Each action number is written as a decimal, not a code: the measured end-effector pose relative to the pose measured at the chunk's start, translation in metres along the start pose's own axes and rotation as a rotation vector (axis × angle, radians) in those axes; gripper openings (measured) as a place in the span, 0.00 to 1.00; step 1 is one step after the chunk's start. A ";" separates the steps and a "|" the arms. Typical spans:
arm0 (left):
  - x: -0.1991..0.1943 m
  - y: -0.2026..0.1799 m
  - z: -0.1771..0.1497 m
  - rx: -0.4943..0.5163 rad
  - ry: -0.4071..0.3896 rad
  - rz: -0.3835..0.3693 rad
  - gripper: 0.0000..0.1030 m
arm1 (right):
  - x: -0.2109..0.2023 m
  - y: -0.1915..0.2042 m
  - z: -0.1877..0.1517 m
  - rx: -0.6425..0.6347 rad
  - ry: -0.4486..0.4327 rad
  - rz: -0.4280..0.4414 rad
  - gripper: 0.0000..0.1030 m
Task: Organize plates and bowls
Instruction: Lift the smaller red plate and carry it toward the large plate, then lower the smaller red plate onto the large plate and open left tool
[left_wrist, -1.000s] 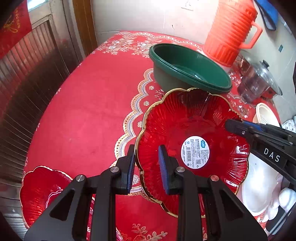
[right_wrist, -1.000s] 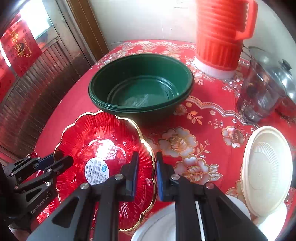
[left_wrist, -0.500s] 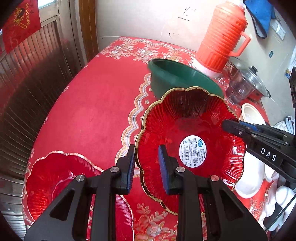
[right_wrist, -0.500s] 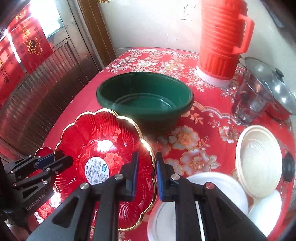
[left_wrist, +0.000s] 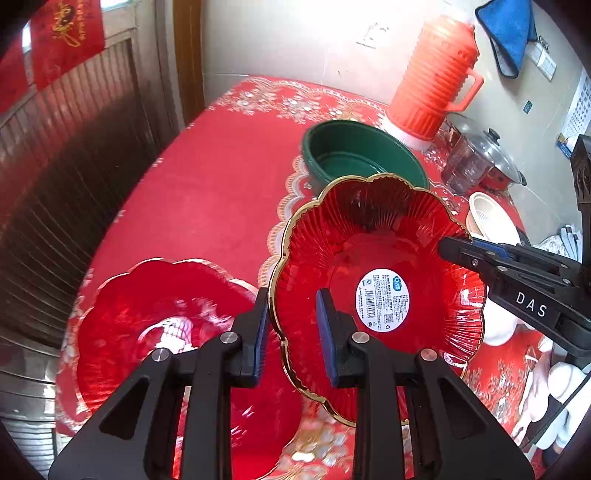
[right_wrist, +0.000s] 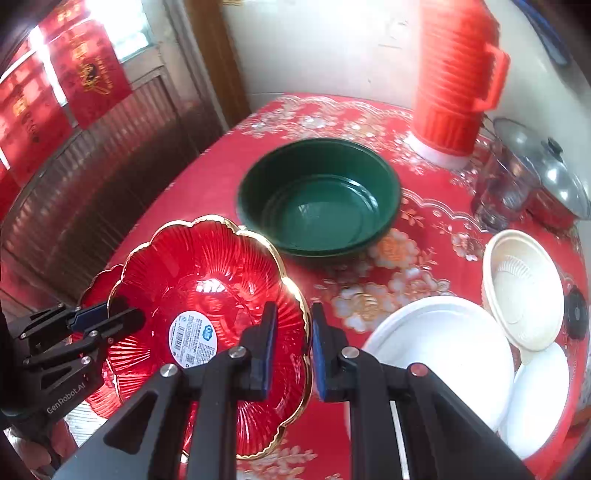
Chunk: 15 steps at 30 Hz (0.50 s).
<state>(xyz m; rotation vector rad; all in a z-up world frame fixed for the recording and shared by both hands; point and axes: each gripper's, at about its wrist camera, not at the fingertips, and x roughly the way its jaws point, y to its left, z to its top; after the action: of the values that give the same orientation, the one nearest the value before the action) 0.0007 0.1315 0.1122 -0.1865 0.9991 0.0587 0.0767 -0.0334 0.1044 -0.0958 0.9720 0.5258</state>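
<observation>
Red-clothed table (left_wrist: 207, 192) w/ green basin (right_wrist: 317, 199) farther back than a sec ago; red scalloped plate (left_wrist: 380, 266) now airborne, nearing 2nd red plate (left_wrist: 155, 325): stacking underway. Left gripper (left_wrist: 291, 332), right gripper (right_wrist: 291, 343) both clamped narrow on opposite rims.

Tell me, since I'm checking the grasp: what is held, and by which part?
The red scalloped plate, by its gold rim: left gripper and right gripper clamp opposite edges.
</observation>
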 end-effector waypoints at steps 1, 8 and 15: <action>-0.004 0.005 -0.002 -0.004 -0.004 0.004 0.23 | -0.001 0.006 -0.001 -0.008 -0.001 0.003 0.15; -0.029 0.060 -0.024 -0.034 -0.029 0.068 0.23 | 0.007 0.063 -0.008 -0.090 0.019 0.046 0.15; -0.033 0.107 -0.044 -0.073 -0.014 0.126 0.23 | 0.033 0.116 -0.022 -0.173 0.069 0.073 0.15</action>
<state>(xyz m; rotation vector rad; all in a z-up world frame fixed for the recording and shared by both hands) -0.0679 0.2301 0.1030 -0.1898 0.9942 0.2113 0.0203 0.0737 0.0828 -0.2358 0.9983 0.6774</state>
